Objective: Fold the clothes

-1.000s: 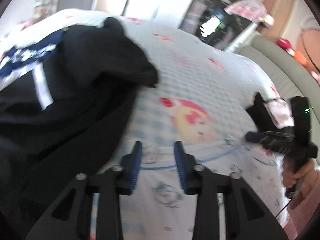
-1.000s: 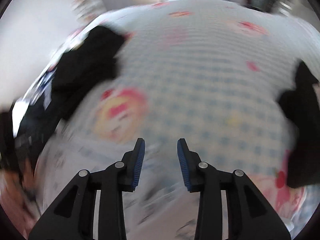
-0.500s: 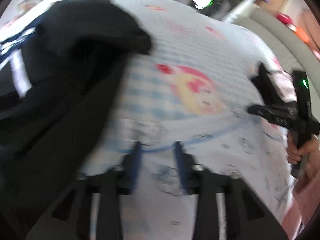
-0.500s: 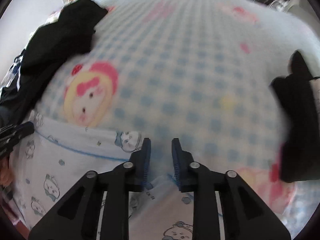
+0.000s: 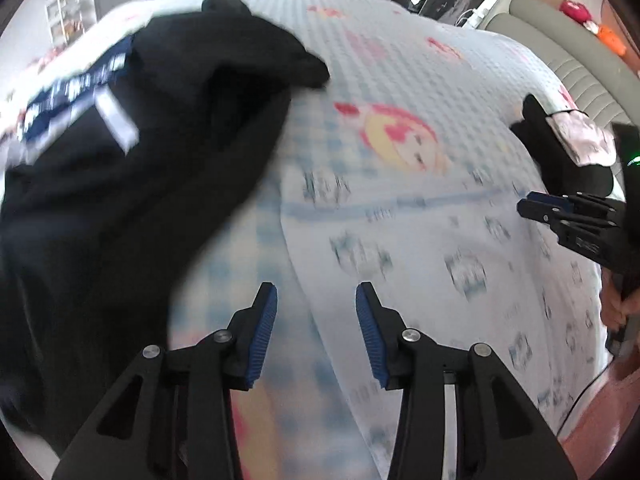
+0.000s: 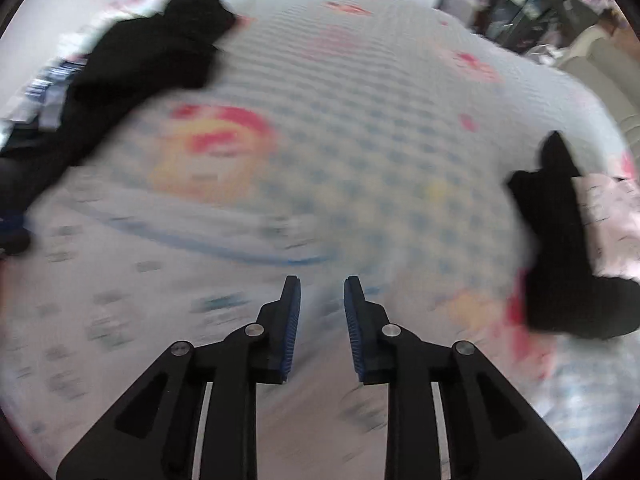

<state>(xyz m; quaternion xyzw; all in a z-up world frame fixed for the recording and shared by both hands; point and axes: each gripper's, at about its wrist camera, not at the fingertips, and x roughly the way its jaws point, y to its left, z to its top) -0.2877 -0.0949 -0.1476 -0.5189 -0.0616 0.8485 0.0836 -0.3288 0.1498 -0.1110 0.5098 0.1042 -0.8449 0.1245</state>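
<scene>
A: What do you have, from left to right?

B: On the left lies the black pile [image 5: 132, 184], on the bed [image 5: 400, 60]. Beside it, flat on the bed, is the white garment [image 5: 420, 264] with small prints and a blue line. This one I think I must fold. My left gripper [image 5: 316, 304] hangs over its left edge. The jaws are apart and just now closing a little, with no cloth between them.

A: And the right side?

B: My right gripper [image 6: 322, 296] is over the near part of the same garment [image 6: 140, 280]. Its jaws stand narrow but not together, and they press on nothing. Far right lies a folded stack [image 6: 568, 240], black with pink.

A: How do you do it well?

B: I judge the next step is to pinch both near corners. I should go low, take only the white cloth and not the sheet, and close both sides equally. The picture is blurred, so I would slow down first.
</scene>
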